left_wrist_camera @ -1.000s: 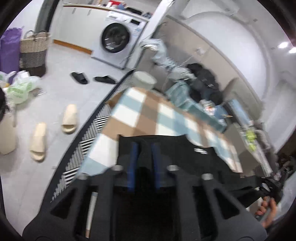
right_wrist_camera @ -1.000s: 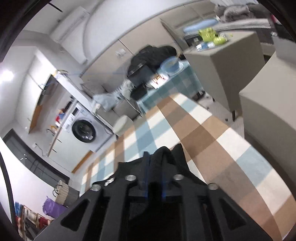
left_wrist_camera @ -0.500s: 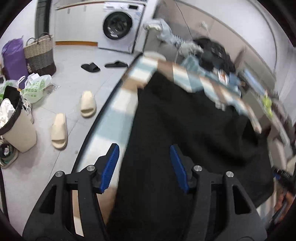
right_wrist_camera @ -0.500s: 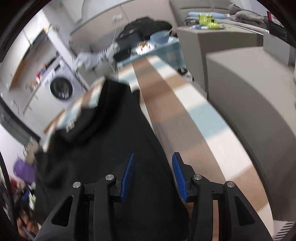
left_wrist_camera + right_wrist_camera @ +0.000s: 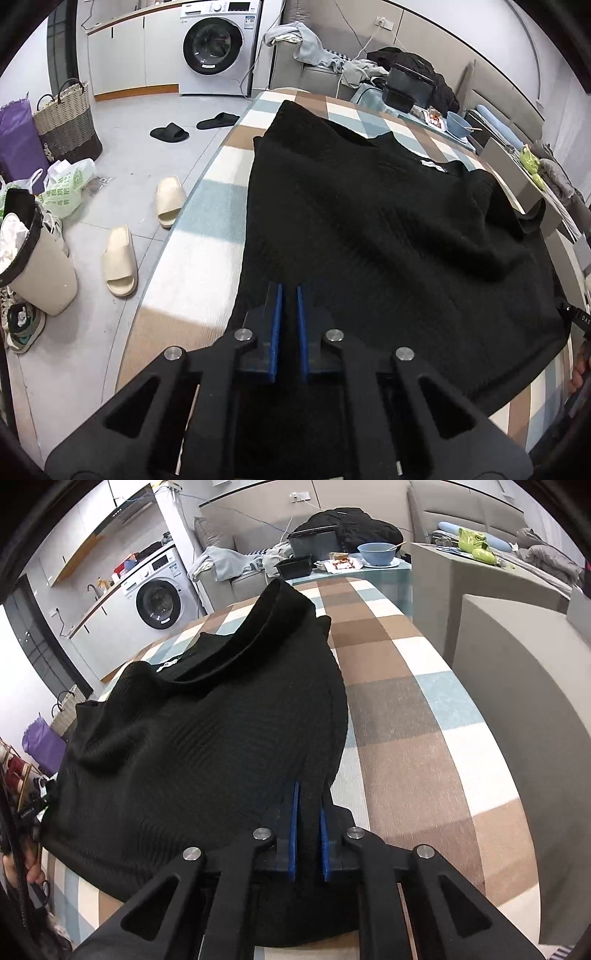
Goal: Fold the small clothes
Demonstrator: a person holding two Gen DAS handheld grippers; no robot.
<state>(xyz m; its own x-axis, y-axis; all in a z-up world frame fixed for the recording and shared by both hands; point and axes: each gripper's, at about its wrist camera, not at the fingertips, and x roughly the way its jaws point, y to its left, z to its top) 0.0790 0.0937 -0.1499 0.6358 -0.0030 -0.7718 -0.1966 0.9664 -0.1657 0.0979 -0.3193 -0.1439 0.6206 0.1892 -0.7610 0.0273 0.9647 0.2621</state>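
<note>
1. Item under handling: a black ribbed knit top point(image 5: 369, 236) lies spread on the checked tablecloth point(image 5: 207, 266), neckline and white label point(image 5: 432, 165) at the far end from the grippers. The hem is nearest them.

2. Left gripper point(image 5: 289, 325): blue pads drawn close together on the near hem, toward the top's floor-side edge. Black fabric fills the narrow gap; I judge it clamped on the hem.

3. Right gripper point(image 5: 307, 830): blue pads likewise near-closed over the opposite hem corner point(image 5: 314, 775), with knit pinched between them.

4. Condition of the top: not flat. A raised ridge of cloth runs across the shoulder region point(image 5: 236, 642), and loose folds sit near one sleeve point(image 5: 498, 206).

5. Handling assessment: soft, limp, light to moderate in weight. The ribbed knit will likely stretch and sag under its own weight, and grips well against rubber pads. Not fragile.

6. Recommended hold: both hem corners, as present, to keep the width taut. A single mid-edge hold would probably let the sides droop and bunch.

7. Nearby: slippers point(image 5: 120, 262) on the floor beside the cloth.
</note>
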